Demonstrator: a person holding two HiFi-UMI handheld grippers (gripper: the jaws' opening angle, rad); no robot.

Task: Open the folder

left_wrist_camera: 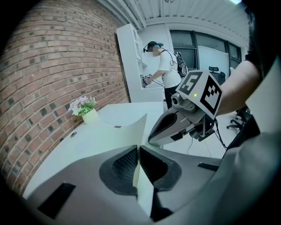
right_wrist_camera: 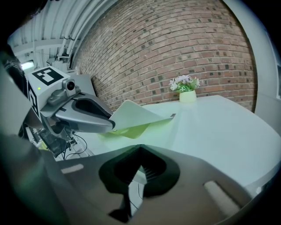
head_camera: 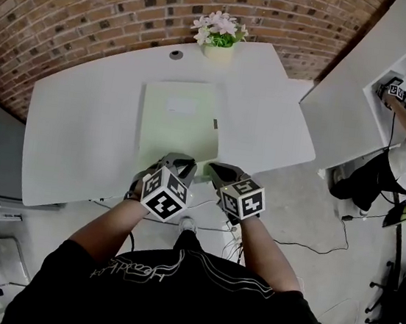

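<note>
A pale green folder (head_camera: pixel 179 121) lies on the white table (head_camera: pixel 81 127), its near edge at the table's front. My left gripper (head_camera: pixel 185 164) is shut on the front cover at that near edge. In the left gripper view the thin cover (left_wrist_camera: pixel 131 132) runs up from between the pads (left_wrist_camera: pixel 125 162) and curves off the table. The right gripper view shows the cover (right_wrist_camera: pixel 131 115) raised, with the darker green inside visible beneath it. My right gripper (head_camera: pixel 215 168) hovers just right of the left one, its tip (left_wrist_camera: pixel 151 139) beside the cover's edge, shut and holding nothing.
A small pot of pale flowers (head_camera: pixel 219 37) stands at the table's far edge, by a round cable hole (head_camera: pixel 175 55). A brick wall runs behind. To the right are a second white table (head_camera: pixel 363 75) and a person (head_camera: pixel 404 158) working at white shelves.
</note>
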